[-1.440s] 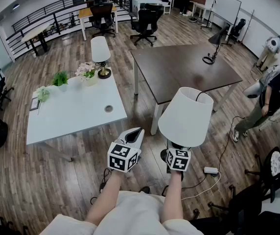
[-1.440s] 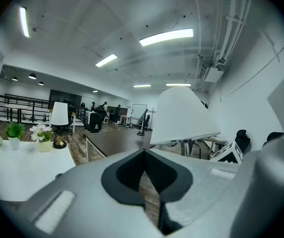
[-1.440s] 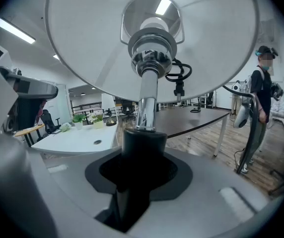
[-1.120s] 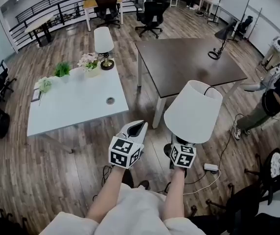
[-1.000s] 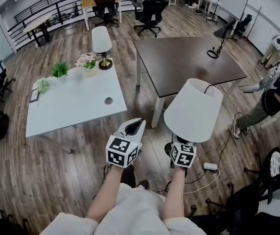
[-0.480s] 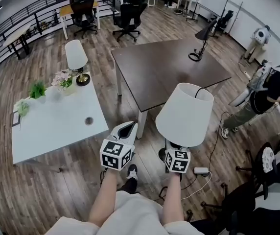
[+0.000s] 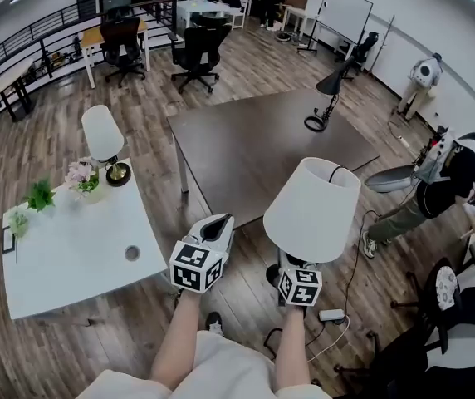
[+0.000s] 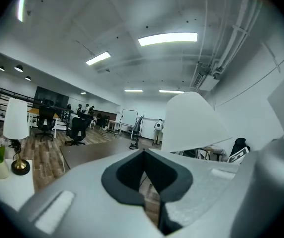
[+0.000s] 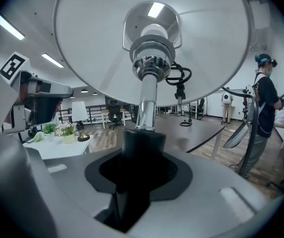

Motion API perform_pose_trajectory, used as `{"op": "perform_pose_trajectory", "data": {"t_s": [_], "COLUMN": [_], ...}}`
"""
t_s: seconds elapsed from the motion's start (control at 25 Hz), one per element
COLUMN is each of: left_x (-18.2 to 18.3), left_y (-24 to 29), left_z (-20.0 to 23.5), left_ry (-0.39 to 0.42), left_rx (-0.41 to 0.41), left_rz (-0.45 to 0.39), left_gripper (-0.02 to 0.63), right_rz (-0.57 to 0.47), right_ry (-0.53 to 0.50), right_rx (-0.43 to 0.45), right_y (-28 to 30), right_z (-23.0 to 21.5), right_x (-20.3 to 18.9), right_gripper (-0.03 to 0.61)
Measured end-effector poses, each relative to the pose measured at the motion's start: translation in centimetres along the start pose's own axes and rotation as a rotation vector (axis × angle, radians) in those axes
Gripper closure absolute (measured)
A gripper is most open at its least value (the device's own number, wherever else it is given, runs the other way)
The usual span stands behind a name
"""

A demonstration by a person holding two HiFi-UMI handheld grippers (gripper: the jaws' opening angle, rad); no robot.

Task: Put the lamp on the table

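**Head view:** we read this as the carry step. The right gripper (image 7: 296,266) is clamped low on the lamp (image 7: 312,210). The lamp is upright in the air over the floor, just off the near side of the dark table (image 7: 254,140), and on no table yet. The left gripper (image 7: 221,223) is just left of it, carrying nothing.

The white table (image 7: 71,248) at left holds a second lamp (image 7: 103,135) and flowers (image 7: 81,177). A black desk lamp (image 7: 325,94) sits at the dark table's far edge.

Next move, as we see it: get the lamp over bare tabletop, lower it flat, then release.

In the way: the cord (image 7: 335,171) leads toward an adapter (image 7: 331,315) on the floor and could snag. A person (image 7: 445,181) stands at right, well apart.

**Left gripper view:** jaws together with nothing between them. The shade is to the right.

**Right gripper view:** jaws are closed on the black lower stem (image 9: 143,143), with the chrome tube and the shade's underside above. The dark table is ahead.
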State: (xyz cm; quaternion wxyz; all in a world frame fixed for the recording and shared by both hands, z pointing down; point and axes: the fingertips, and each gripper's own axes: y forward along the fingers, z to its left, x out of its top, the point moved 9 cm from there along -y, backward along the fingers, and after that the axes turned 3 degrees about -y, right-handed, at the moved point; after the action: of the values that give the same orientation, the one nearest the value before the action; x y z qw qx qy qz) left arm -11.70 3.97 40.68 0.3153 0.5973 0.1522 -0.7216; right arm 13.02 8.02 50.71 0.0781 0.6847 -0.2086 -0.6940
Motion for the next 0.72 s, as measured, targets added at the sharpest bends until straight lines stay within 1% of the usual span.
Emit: {"op": "perform_pose_trajectory", "data": {"t_s": [0.12, 0.24, 0.48, 0.72], "left_x": [-0.1, -0.2, -0.6, -1.1], "left_y": [2.1, 3.6, 5.8, 7.5], "left_z": [1.1, 2.5, 4.2, 5.3], "left_ry": [0.028, 0.055, 0.044, 0.029], "left_rx": [-0.013, -0.009, -0.027, -0.044], "left_rz": [0.010, 0.034, 0.064, 0.089], "left_gripper": [0.614, 0.614, 0.614, 0.614], "right_rz": [0.003, 0.003, 0.020, 0.010], "right_ry": [-0.008, 0.000, 0.007, 0.028], "right_rx": [-0.029, -0.055, -0.089, -0.104], "right_y": [1.7, 3.1, 4.6, 6.0], "right_z": [-0.9, -1.2, -2.2, -3.2], "right_x": [0.1, 0.1, -0.2, 0.1], "right_gripper": [0.439, 0.438, 0.437, 0.437]}}
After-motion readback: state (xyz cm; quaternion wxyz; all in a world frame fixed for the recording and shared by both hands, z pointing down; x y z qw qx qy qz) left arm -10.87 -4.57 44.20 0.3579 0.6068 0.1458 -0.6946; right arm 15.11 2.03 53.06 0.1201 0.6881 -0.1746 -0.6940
